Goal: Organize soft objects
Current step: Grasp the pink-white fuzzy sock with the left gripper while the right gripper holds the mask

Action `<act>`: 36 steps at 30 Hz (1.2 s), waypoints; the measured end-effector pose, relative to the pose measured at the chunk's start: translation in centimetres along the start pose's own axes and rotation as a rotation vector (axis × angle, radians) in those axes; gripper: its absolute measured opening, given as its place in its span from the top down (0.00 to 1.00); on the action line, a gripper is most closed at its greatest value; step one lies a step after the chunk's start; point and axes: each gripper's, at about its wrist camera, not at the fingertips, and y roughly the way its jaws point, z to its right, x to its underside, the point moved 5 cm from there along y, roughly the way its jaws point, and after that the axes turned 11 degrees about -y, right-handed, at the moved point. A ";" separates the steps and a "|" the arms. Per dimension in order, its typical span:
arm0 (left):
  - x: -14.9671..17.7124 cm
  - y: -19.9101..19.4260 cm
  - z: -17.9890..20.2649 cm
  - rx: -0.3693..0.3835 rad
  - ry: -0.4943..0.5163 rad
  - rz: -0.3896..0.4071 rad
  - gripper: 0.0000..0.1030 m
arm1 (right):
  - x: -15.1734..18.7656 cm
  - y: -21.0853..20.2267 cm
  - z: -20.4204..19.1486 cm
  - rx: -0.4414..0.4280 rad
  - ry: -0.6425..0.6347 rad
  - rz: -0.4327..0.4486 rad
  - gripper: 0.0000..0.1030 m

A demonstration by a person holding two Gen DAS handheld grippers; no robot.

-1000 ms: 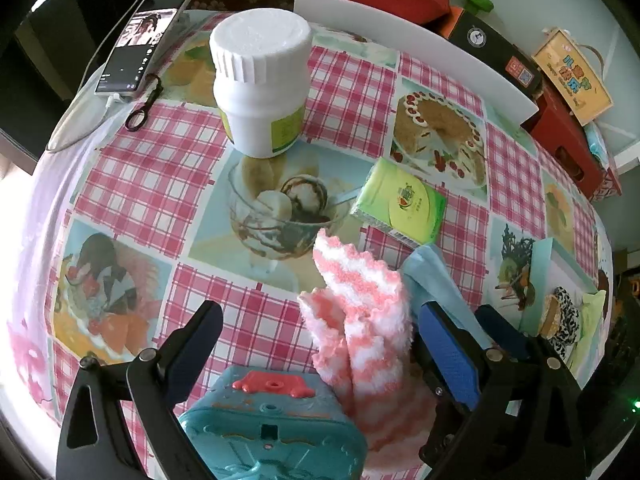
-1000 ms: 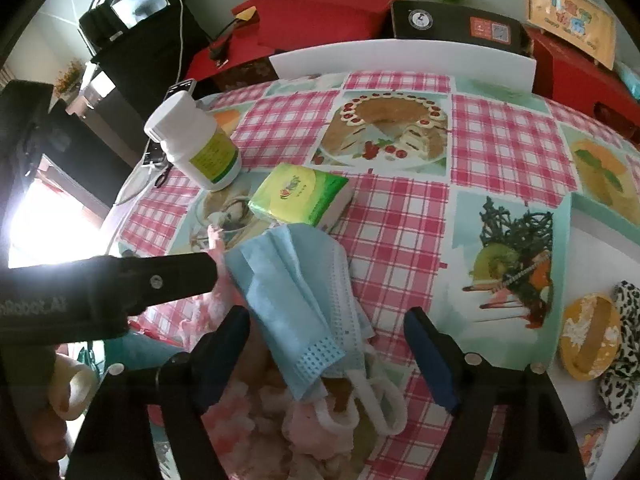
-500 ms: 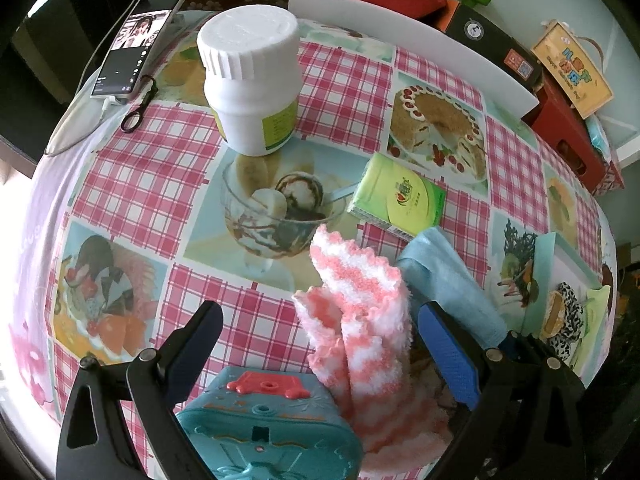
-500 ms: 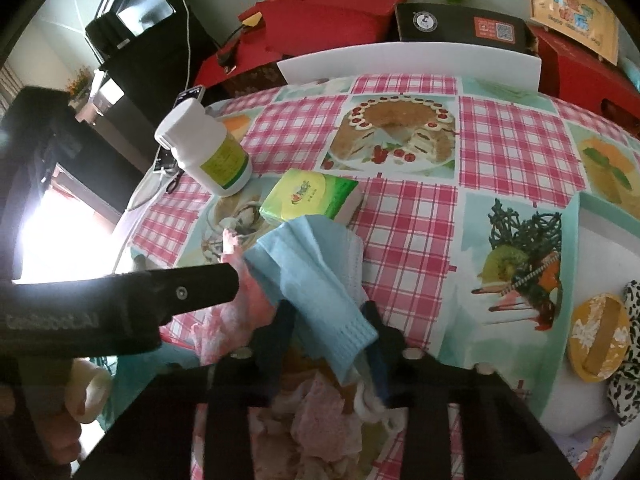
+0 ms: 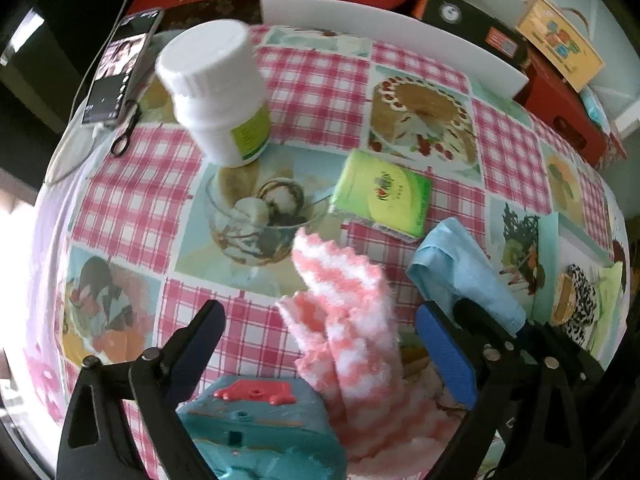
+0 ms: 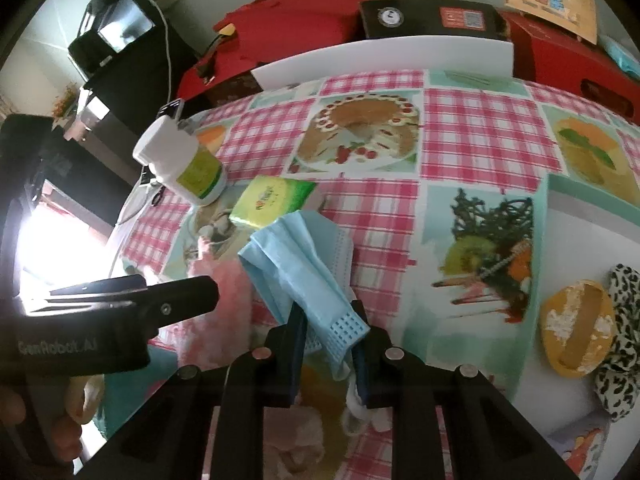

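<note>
A light blue face mask [image 6: 296, 264] lies over a pile of soft things near the table's front. My right gripper [image 6: 328, 316] pinches its lower end, and its jaws are closing with the mask pressed between the pads. In the left wrist view the mask [image 5: 460, 276] runs down into those black fingers [image 5: 480, 320]. A fluffy pink-and-white striped cloth [image 5: 344, 304] stands up between the wide jaws of my left gripper [image 5: 316, 320]. Those jaws are closing, but neither blue pad touches the cloth. A teal toy [image 5: 260, 432] sits low between the same fingers.
A white bottle [image 5: 216, 92] and a green tissue pack [image 5: 380, 196] stand behind the pile on the checked tablecloth [image 5: 312, 84]. A phone [image 5: 116, 76] lies far left. At the right, a white tray [image 6: 576, 208] holds a leopard-print cloth [image 6: 618, 364] and a yellow piece [image 6: 576, 332].
My right gripper's jaws have come together on the blue mask, which now stands bunched and slightly raised. The left gripper has tilted a little, with its jaws slightly narrower.
</note>
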 end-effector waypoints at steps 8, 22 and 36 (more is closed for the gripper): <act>0.0 0.3 2.0 -0.027 0.090 -0.022 0.42 | 0.2 -0.5 1.4 0.003 0.030 0.000 0.78; 1.2 2.3 3.2 -0.077 0.155 -0.036 0.81 | 0.4 -0.8 1.9 0.006 0.044 0.000 0.78; 0.6 1.8 3.0 -0.046 0.128 -0.003 0.88 | 0.5 -0.8 1.9 0.005 0.046 -0.003 0.78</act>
